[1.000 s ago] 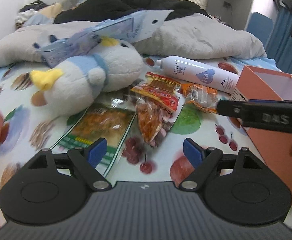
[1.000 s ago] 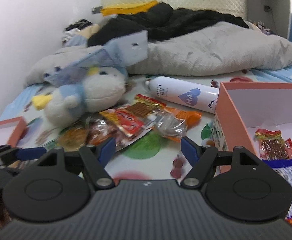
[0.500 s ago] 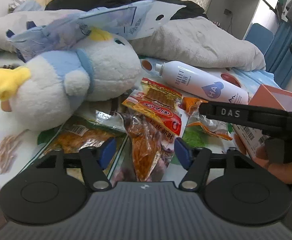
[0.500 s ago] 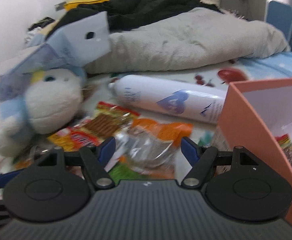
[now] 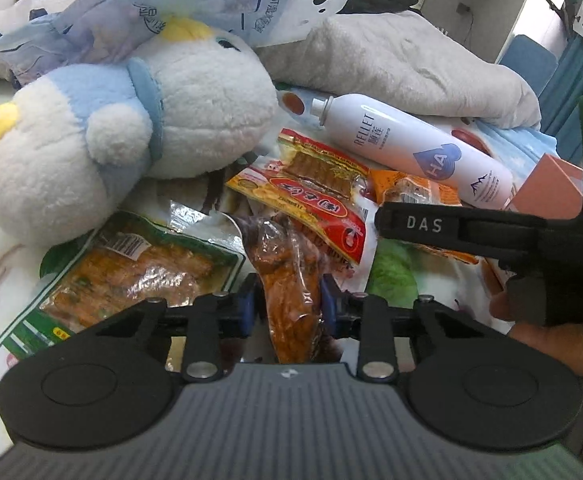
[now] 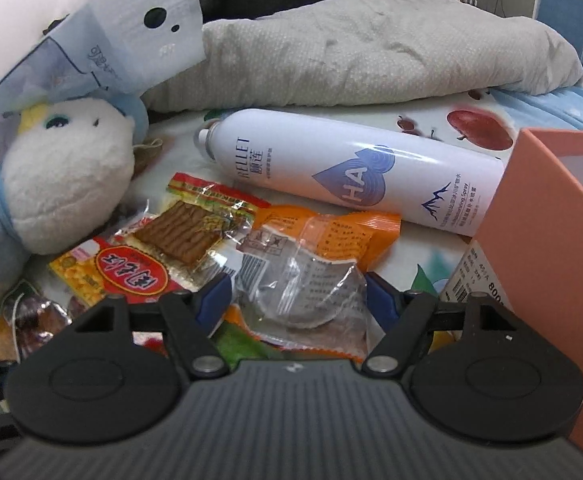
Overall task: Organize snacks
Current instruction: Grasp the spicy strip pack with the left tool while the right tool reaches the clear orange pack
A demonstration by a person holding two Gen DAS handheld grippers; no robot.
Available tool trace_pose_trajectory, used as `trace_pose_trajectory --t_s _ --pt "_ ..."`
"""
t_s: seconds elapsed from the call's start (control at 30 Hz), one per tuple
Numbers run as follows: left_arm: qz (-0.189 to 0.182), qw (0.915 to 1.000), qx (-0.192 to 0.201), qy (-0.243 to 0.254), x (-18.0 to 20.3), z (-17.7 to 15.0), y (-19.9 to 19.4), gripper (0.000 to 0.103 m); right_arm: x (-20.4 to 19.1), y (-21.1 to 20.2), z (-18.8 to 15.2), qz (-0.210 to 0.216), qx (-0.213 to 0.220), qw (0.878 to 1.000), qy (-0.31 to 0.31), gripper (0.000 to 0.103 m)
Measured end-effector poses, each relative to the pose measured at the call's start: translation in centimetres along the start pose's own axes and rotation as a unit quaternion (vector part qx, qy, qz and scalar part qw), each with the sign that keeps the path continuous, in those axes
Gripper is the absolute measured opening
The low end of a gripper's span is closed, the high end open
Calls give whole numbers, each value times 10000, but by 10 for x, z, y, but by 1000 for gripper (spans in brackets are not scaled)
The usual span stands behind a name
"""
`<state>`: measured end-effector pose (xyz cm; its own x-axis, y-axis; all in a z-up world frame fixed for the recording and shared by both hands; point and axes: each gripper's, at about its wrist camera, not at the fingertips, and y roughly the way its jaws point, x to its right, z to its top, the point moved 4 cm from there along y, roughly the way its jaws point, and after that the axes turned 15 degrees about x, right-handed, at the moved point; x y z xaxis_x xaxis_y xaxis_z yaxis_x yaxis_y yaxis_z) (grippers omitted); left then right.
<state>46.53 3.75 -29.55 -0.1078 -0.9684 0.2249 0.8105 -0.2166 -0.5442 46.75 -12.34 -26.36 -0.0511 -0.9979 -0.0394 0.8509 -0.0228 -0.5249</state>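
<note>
Several snack packets lie in a pile on a fruit-print bedsheet. My left gripper (image 5: 288,307) is shut on a clear packet of brown-orange meat snack (image 5: 289,276). Left of it lies a green-edged packet (image 5: 139,268); behind it lie a red-and-yellow packet (image 5: 311,200) and a brown-strip packet (image 5: 323,168). My right gripper (image 6: 297,298) stands open around an orange-and-clear packet (image 6: 311,256), its pads apart from it on both sides. The right gripper's arm (image 5: 471,232) crosses the left wrist view.
A white and blue plush bird (image 5: 123,128) lies left of the pile. A white spray can (image 6: 351,176) lies behind it. An orange box (image 6: 551,232) stands at the right. A grey blanket (image 6: 371,48) and a pale blue bag (image 5: 151,12) are behind.
Both grippers moved forward and down into the pile. The left gripper closed on the meat snack packet. The right gripper came to straddle the orange packet and stayed open.
</note>
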Motion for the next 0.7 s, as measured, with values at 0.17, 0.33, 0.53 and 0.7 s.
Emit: trace_pose_trajectory --t_s 0.17,0.33,0.53,0.7 --pt "109 9998 -11 -156 -1 -1 -11 33 1 -11 1 83 28 9999 -67 67" --pt "180 9994 -28 -281 3 -6 -29 33 -2 -33 -1 222 53 9996 -174 67" --pt "264 9984 -43 -490 10 -17 -56 32 -3 -67 -1 393 127 9988 -277 66" --pt "276 9974 16 -662 17 -24 -83 31 -2 -98 -2 473 191 9982 -309 66"
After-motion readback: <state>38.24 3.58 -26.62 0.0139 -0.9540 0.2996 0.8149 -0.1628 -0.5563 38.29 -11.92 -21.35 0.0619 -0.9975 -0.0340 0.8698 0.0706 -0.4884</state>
